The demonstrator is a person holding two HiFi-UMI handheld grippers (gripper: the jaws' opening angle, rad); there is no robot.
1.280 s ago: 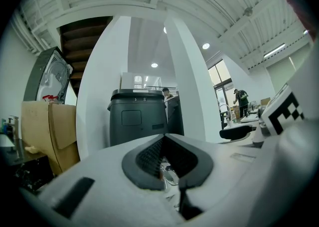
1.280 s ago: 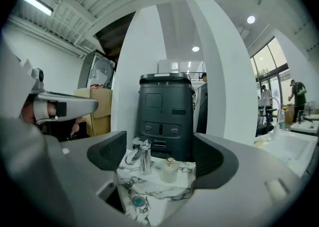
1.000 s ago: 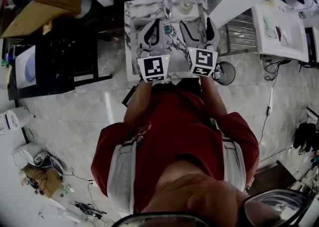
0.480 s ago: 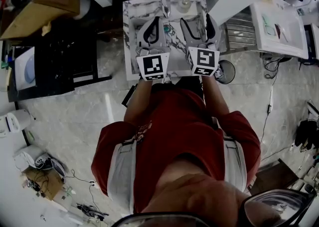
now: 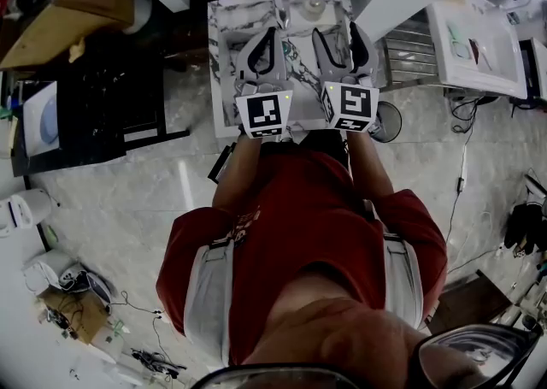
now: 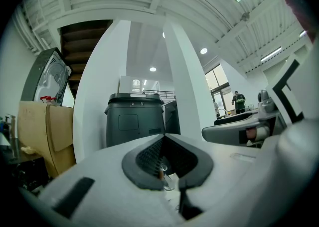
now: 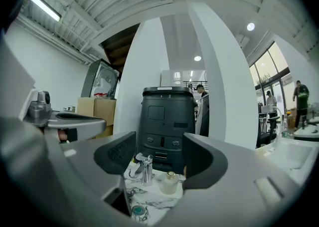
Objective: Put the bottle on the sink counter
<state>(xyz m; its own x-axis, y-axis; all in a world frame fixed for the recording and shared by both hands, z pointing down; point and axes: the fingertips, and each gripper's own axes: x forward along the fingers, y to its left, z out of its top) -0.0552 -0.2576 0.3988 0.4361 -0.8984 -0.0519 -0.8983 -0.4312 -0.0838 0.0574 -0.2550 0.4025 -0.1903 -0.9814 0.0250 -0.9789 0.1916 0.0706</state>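
Person in a red top stands at a marble worktop (image 5: 224,54) with a sink basin, one gripper in each hand, both pointing level toward the back edge.

Bottle (image 7: 169,182): small, pale, capped, upright on the worktop at the rear, just right of the faucet (image 7: 144,168). In the head view it sits at the back of the marble, beyond the jaw tips, touching neither gripper.

Right gripper (image 7: 159,161): jaws apart at a moderate width and just now closing. The bottle and faucet show in the gap, but farther off; neither pad touches anything. The sink drain (image 7: 138,211) lies low in its view.

Left gripper (image 6: 169,178): jaws drawn nearly together, only a narrow slit between the dark ribbed pads, nothing gripped. A sliver of the faucet shows through the slit.

A dark grey cabinet (image 7: 167,116) stands behind the worktop.
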